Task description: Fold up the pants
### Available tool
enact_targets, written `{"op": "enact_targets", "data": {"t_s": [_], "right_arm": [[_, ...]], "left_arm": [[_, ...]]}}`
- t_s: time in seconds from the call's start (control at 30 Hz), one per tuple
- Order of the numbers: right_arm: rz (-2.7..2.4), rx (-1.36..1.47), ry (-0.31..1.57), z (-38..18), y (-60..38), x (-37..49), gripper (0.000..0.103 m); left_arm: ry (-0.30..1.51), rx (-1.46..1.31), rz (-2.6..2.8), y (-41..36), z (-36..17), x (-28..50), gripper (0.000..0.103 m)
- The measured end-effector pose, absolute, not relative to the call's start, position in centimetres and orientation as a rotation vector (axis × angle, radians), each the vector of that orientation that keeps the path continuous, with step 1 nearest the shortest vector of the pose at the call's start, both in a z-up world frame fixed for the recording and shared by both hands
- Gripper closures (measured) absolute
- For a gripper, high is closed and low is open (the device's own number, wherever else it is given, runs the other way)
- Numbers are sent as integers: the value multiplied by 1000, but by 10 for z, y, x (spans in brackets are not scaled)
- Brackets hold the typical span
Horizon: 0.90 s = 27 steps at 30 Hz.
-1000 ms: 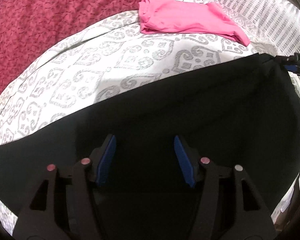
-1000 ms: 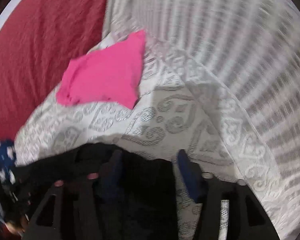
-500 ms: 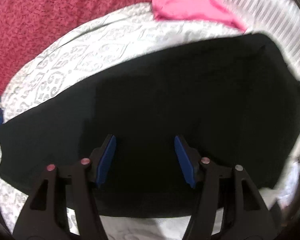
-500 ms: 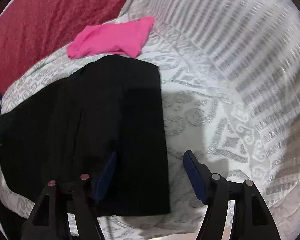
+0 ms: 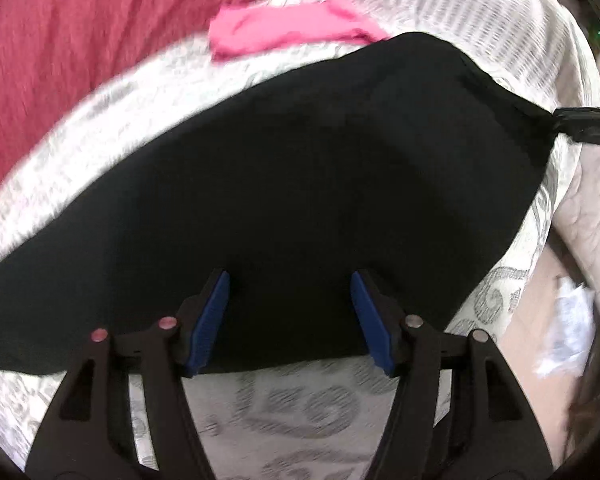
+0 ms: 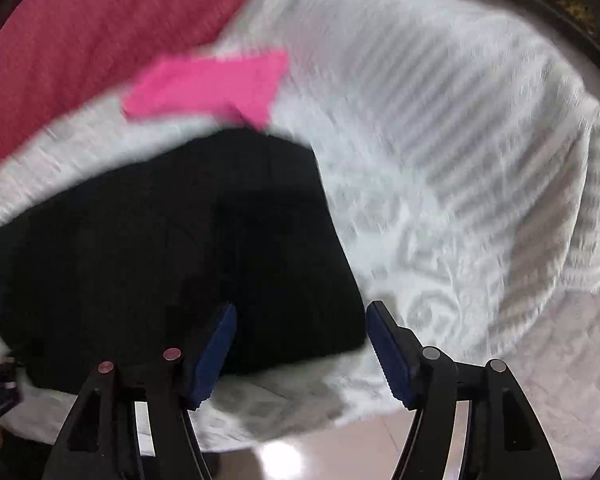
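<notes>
- Nearest the left camera: left gripper (image 5: 290,314) with blue pads (image 5: 209,322) spread apart, nothing between them, poised over the near hem of the pants (image 5: 284,184).
- Nearest the right camera: right gripper (image 6: 300,352) likewise gaping and empty, left pad over the pants (image 6: 172,248), right pad over bare quilt (image 6: 440,208).
- Just beyond: black pants lying flat on the patterned quilt (image 5: 300,404), near edge running across close to both sets of pads; right-hand edge straight and free, with open quilt beside it.
- At the pants' far right corner, left view: a dark tool tip (image 5: 588,124) touching or just beside the cloth; cannot tell which.
- Farther on: pink cloth (image 5: 292,28) (image 6: 208,84), folded, its near edge touching or barely behind the pants' far edge.
- Beyond that: red cover (image 5: 80,40) to the left, striped quilt to the right.
- Hard to read: both views smeared by blur; folds in the black cloth lost in darkness; left end of the pants cut off by the frame.
</notes>
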State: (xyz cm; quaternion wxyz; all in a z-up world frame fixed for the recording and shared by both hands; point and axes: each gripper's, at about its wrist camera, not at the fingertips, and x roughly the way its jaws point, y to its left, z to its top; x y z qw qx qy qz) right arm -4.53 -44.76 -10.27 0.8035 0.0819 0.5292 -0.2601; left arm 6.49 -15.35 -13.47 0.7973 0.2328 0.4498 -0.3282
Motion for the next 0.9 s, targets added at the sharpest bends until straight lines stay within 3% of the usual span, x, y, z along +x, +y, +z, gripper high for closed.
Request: {"op": "enact_targets", "data": {"t_s": [0.07,0.2,0.4,0.7,0.9], "right_arm": [[-574,279,1136,-122,-468,-49,19],[-619,555,1087,-112,-489,-74,19],[-684,358,1013,-66,-449,-72,20],[-284,297,976,-35,-341,-7,20],[15,243,1020,-50,-241,54,20]], "left_arm": [[999,485,-732,-151,-131,64,39],[945,481,-711,-126,-112,64,39],[928,424,-644,-82,-97,79,39],[950,290,-505,-10,-91,114,34],[1020,46,-250,121,-105,163,33]]}}
